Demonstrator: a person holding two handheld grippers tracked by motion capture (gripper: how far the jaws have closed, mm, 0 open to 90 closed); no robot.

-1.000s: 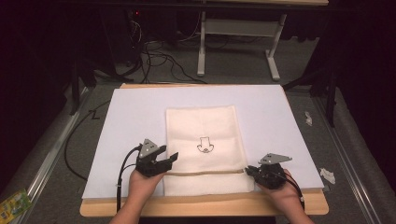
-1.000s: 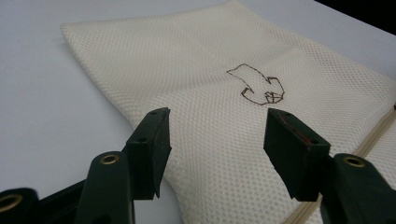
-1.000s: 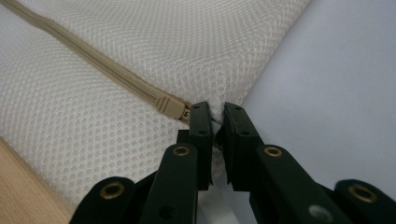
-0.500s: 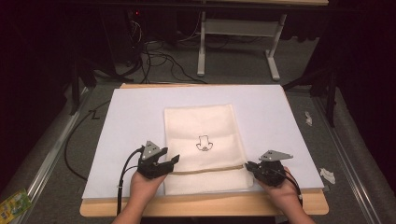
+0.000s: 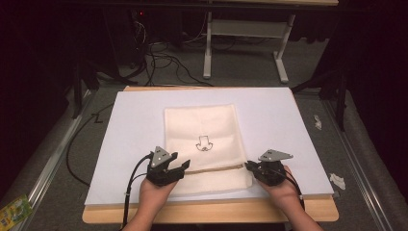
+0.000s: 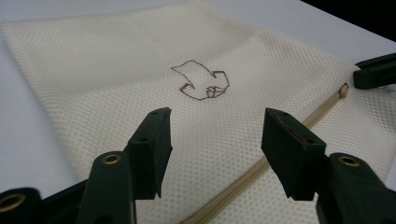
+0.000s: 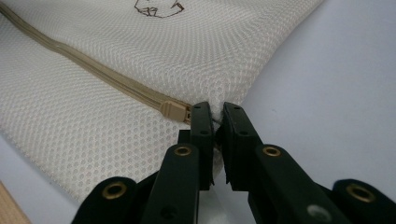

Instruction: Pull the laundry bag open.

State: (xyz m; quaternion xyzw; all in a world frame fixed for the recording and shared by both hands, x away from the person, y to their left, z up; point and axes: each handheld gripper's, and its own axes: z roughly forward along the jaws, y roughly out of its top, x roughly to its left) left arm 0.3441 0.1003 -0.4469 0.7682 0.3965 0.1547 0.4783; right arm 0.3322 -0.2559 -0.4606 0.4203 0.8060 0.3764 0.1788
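A cream mesh bag (image 5: 207, 126) lies flat on the white sheet (image 5: 134, 125), with a small dark stitched mark (image 5: 203, 143) at its middle and a tan zipper (image 5: 211, 169) across its near end. My left gripper (image 5: 182, 166) hovers open over the bag's near left part, its jaws (image 6: 215, 135) straddling the mesh just above the zipper (image 6: 261, 163) without touching it. My right gripper (image 5: 249, 166) is shut on the bag's right edge (image 7: 215, 114), right beside the zipper pull (image 7: 173, 111). Its dark jaw tips (image 6: 373, 70) show at the far end of the zipper in the left gripper view.
The sheet covers a wooden table (image 5: 207, 211) whose bare front edge runs under my hands. Cables (image 5: 163, 53) and a white desk frame (image 5: 250, 33) stand on the floor behind. Crumpled paper scraps (image 5: 337, 180) lie to the right, a green packet (image 5: 14, 211) at the lower left.
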